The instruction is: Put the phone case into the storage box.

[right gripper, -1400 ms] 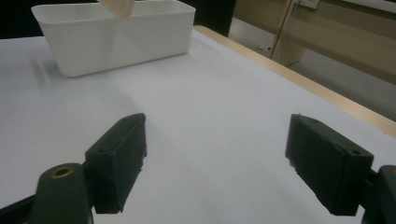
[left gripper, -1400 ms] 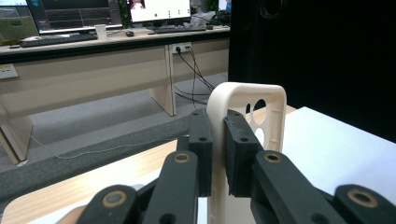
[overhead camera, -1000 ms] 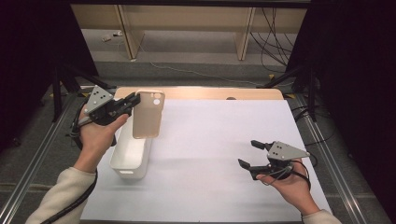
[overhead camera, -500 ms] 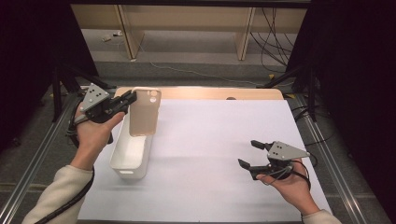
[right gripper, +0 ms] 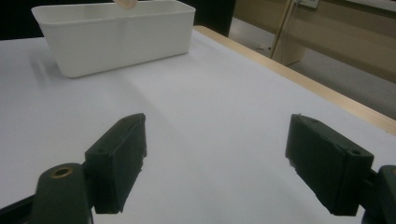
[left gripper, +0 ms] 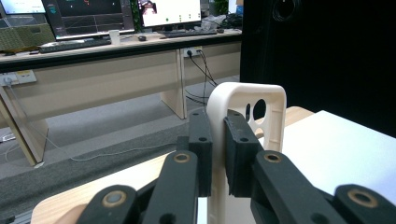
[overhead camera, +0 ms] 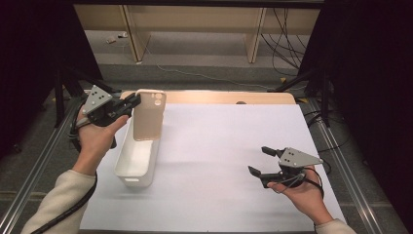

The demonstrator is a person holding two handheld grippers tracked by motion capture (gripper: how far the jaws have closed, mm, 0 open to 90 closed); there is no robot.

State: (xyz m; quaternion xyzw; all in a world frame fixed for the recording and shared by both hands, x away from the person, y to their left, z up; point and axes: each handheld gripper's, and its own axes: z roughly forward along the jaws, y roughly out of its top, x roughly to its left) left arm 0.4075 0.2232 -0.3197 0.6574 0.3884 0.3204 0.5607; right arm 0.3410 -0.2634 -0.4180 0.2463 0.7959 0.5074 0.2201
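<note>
My left gripper (overhead camera: 133,101) is shut on the edge of a cream phone case (overhead camera: 148,116), which hangs upright over the far end of a white rectangular bin (overhead camera: 127,170). In the left gripper view the black jaws pinch the case's rim (left gripper: 218,121), and its camera cut-outs show near the top. My right gripper (overhead camera: 259,161) stands open low over the white table sheet at the right, with nothing between its pads (right gripper: 119,156). The bin (right gripper: 112,39) lies farther off in the right gripper view, with the case's lower tip (right gripper: 126,3) above it.
A white sheet (overhead camera: 229,141) covers the table, with a wooden strip (overhead camera: 229,97) along its far edge. Metal rails (overhead camera: 341,161) run down both sides. Desks, cables and monitors stand beyond the table.
My left gripper has carried the phone case left and lower, from beside the bin's far end to over its opening. The right gripper has stayed put.
</note>
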